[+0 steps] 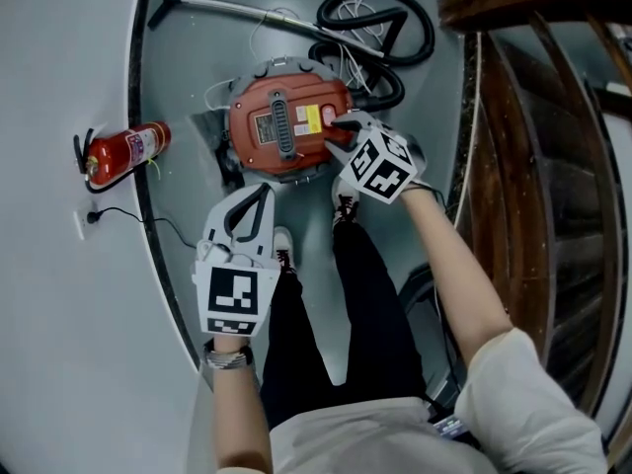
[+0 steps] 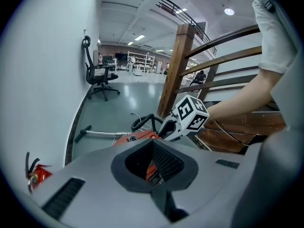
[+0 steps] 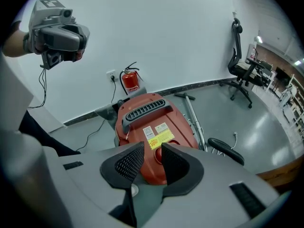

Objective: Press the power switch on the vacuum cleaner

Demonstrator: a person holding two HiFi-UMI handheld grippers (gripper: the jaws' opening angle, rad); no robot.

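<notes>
The red canister vacuum cleaner (image 1: 286, 126) stands on the grey floor just past the person's shoes. Its black handle grille and yellow label face up (image 3: 152, 122). My right gripper (image 1: 334, 134) hangs over the vacuum's right end, jaws apart with nothing between them. In the right gripper view a round red button (image 3: 158, 156) on the casing shows in the gap of the right gripper (image 3: 153, 156). My left gripper (image 1: 262, 191) hovers short of the vacuum on its near-left side, tips together and holding nothing. Through the left gripper's (image 2: 153, 144) pad window a bit of the red casing (image 2: 137, 137) shows.
A red fire extinguisher (image 1: 123, 153) stands by the white wall, beside a socket with a black cable (image 1: 94, 217). The black hose (image 1: 380, 28) and metal wand (image 1: 237, 8) lie beyond the vacuum. A wooden stair railing (image 1: 523, 117) runs along the right. An office chair (image 2: 99, 75) stands far off.
</notes>
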